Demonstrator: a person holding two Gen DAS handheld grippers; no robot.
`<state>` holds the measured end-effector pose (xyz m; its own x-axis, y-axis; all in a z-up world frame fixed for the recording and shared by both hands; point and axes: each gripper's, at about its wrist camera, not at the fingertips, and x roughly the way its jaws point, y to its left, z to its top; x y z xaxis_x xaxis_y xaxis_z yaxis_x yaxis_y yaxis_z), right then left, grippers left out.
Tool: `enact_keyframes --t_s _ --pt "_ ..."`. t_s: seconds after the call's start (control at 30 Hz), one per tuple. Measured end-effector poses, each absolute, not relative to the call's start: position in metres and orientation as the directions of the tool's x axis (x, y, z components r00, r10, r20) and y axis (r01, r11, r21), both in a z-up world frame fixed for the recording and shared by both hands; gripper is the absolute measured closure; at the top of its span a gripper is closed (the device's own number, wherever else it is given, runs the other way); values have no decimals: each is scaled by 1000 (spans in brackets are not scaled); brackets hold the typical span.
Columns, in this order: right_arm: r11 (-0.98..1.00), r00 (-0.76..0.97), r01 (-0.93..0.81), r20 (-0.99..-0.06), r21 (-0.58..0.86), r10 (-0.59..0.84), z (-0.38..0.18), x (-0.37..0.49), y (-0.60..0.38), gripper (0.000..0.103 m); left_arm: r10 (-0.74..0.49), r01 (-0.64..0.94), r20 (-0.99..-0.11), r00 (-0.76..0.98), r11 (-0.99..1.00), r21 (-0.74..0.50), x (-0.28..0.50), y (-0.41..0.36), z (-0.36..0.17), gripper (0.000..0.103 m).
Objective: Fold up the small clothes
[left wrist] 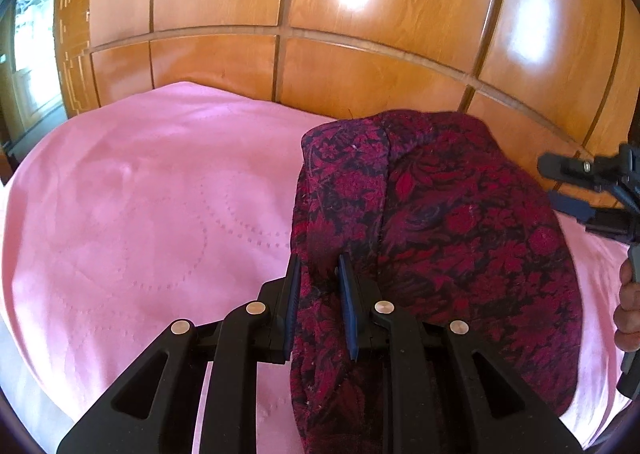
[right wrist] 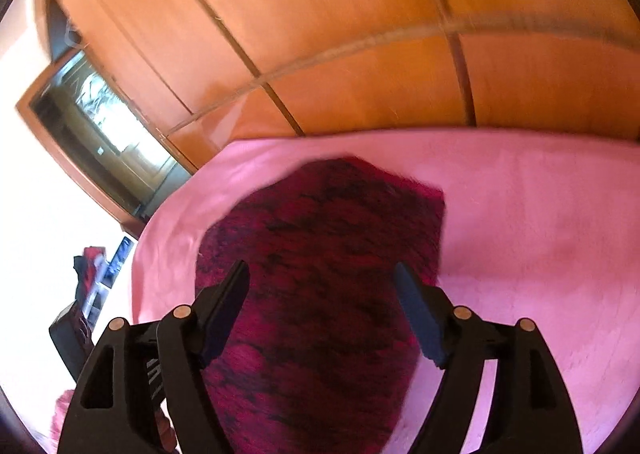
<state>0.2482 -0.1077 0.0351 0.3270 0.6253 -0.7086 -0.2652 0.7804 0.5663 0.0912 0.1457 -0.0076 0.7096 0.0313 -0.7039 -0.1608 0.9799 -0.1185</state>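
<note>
A dark red floral garment [left wrist: 440, 221] lies folded in a long strip on a pink sheet [left wrist: 140, 193]. My left gripper [left wrist: 320, 266] is shut on the garment's near left edge, with cloth bunched between its blue pads. My right gripper [right wrist: 322, 274] is open and empty, hovering over the garment [right wrist: 320, 254], which looks blurred in the right wrist view. The right gripper also shows at the right edge of the left wrist view [left wrist: 560, 181], beside the garment and apart from it.
The pink sheet [right wrist: 520, 221] covers a bed that runs up to a glossy wooden wardrobe [left wrist: 360, 13]. A window [left wrist: 32, 33] is at the far left. Bare pink sheet lies left of the garment.
</note>
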Motion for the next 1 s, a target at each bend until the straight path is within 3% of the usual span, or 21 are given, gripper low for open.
enact_keyframes --t_s 0.03,0.1,0.27,0.37,0.53,0.6,0.7,0.77,1.0 --pt "786 312 -253 -721 564 619 28 248 -109 21 42 -160 -709 704 982 -101 93 144 -8 83" --pt "789 286 -243 -736 564 614 17 244 -109 14 102 -189 -714 693 981 -44 95 142 -10 59" --pt "663 198 -175 -634 728 748 -18 234 -120 2 75 -178 -749 659 982 -58 106 154 -20 59" --pt "566 138 -133 -551 813 823 -39 228 -123 2 56 -150 -758 650 987 -56 111 159 -27 60" --pt "455 100 -104 -445 885 890 -57 229 -113 2 -33 -133 -768 639 979 -153 118 179 -37 61" --pt "460 92 -124 -451 879 888 -55 232 -102 3 -80 -121 -762 643 971 -204 119 186 -42 72" --pt "475 89 -191 -467 859 880 -36 232 -85 18 -137 -93 -732 668 960 -265 114 190 -44 90" --pt "492 98 -264 -484 830 870 -11 224 -79 27 -137 -83 -719 682 961 -263 107 186 -42 94" --pt "494 153 -368 -473 787 868 42 179 -92 33 -173 -4 -655 735 966 -260 86 146 -12 98"
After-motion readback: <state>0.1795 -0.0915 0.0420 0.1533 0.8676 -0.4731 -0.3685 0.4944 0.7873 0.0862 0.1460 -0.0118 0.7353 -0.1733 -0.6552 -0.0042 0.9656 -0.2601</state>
